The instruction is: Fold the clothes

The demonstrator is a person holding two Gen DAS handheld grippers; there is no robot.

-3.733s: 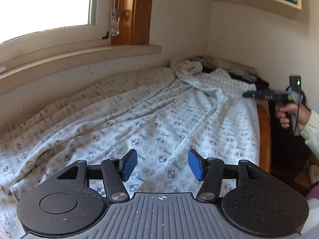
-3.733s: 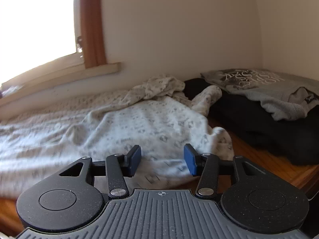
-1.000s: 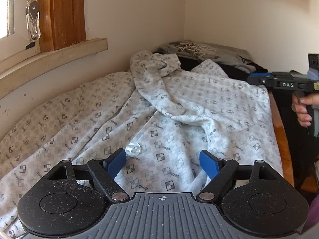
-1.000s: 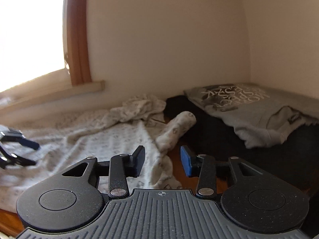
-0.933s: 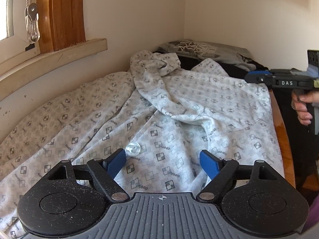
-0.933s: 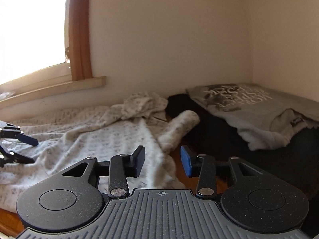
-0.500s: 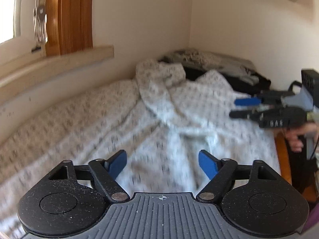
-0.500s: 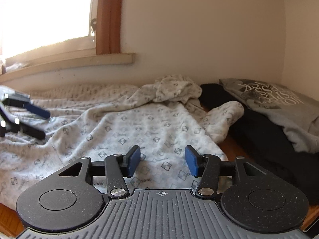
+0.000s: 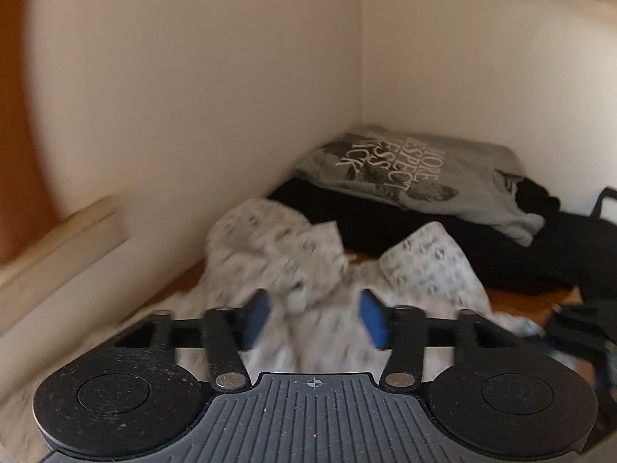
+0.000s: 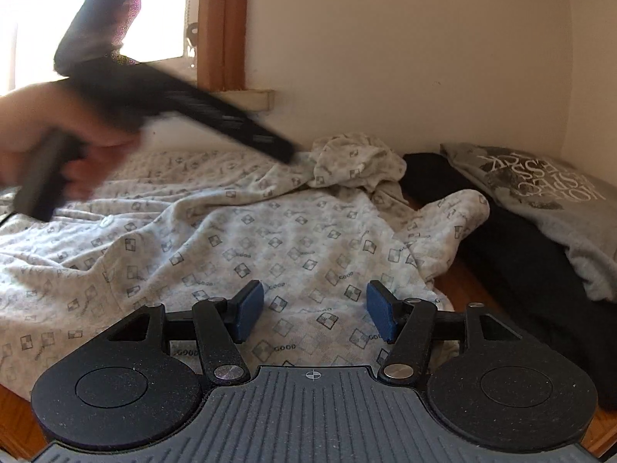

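One patterned shirt (image 10: 239, 239), printed "GOOD", is spread rumpled over the wooden tabletop (image 10: 459, 281). Nothing is held: the left gripper (image 9: 314, 322) jaws are closing, the right gripper (image 10: 314, 310) jaws opening. "MORE RESPECT" is read on a grey tee (image 10: 540, 185) beyond.

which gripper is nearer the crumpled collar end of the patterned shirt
Left. The left gripper hovers right over the crumpled collar end, closing on nothing. The right gripper sits back over the patterned shirt, opening.
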